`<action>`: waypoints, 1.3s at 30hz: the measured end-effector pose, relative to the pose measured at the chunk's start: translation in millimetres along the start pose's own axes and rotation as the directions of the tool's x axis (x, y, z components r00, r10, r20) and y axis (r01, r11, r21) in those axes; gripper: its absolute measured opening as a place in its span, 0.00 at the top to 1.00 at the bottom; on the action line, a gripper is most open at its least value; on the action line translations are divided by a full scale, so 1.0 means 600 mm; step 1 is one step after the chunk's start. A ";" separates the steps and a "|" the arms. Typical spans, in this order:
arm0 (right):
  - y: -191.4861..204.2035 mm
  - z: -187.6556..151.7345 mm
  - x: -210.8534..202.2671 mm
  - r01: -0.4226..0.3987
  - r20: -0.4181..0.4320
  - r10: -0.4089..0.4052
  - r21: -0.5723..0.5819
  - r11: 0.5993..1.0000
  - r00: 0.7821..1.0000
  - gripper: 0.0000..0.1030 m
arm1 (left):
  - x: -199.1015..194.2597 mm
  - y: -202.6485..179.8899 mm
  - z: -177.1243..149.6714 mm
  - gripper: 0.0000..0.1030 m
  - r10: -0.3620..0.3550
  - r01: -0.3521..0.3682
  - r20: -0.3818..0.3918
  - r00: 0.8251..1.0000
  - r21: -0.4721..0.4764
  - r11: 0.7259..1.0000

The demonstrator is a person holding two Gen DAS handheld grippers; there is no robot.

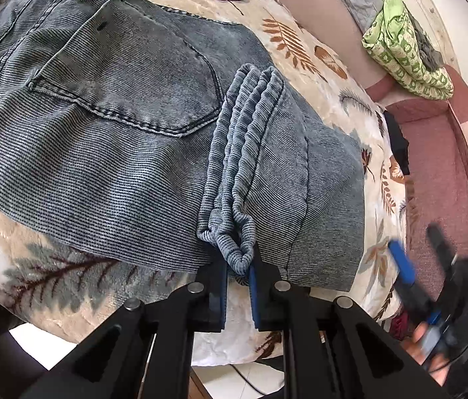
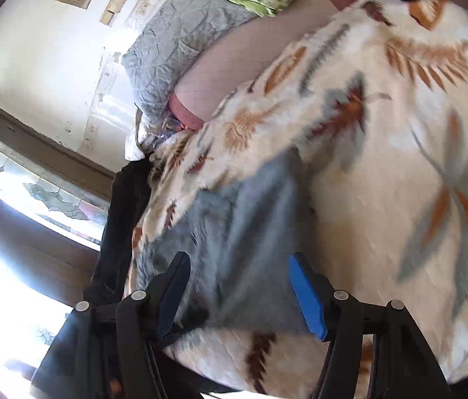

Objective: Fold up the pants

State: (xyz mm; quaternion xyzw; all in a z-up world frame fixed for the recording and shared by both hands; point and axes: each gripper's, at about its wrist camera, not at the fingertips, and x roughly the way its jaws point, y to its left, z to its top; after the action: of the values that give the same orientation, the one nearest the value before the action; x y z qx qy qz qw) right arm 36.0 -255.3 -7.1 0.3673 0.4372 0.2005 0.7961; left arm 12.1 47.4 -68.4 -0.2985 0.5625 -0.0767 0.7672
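At the bed's (image 1: 51, 306) near edge, your left claw (image 1: 238, 271) pinches the pants' (image 1: 107, 126) hems; your right claw (image 2: 239, 294) gapes empty.

Left gripper (image 1: 238, 274): black arms, silver rivets, dark-blue pads.
Right gripper (image 2: 239, 294): black arms, blue pads.

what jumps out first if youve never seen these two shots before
The grey-blue pants lie folded across the leaf-print blanket, back pocket up, filling the left wrist view. The left gripper is shut on the bunched hems at the near edge. In the blurred right wrist view the right gripper stands open over the denim, and a green cloth lies beyond.
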 end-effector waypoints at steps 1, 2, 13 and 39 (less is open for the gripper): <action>-0.003 0.010 0.022 -0.043 -0.057 0.044 0.015 0.999 0.997 0.32 | -0.002 -0.001 0.000 0.87 -0.001 0.001 -0.001 1.000 0.007 1.000; -0.010 0.014 0.045 -0.052 -0.113 0.056 0.036 0.998 0.992 0.31 | -0.008 -0.002 0.000 0.87 -0.005 0.005 0.000 1.000 0.013 1.000; -0.047 0.018 0.111 0.075 -0.298 -0.059 0.041 0.996 0.953 0.32 | -0.054 -0.111 0.015 0.43 -0.010 -0.034 0.198 0.980 0.214 0.976; -0.024 0.124 0.220 0.425 -0.162 -0.512 -0.380 0.821 0.844 0.81 | 0.044 -0.093 0.014 0.49 0.198 -0.234 0.154 0.968 0.261 0.937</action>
State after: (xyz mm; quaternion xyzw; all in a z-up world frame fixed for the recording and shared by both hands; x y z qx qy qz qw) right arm 169.9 -210.4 -64.6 0.0799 0.5740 0.1130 0.8071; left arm 41.3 -6.5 -58.2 -0.1288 0.5264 -0.0510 0.8389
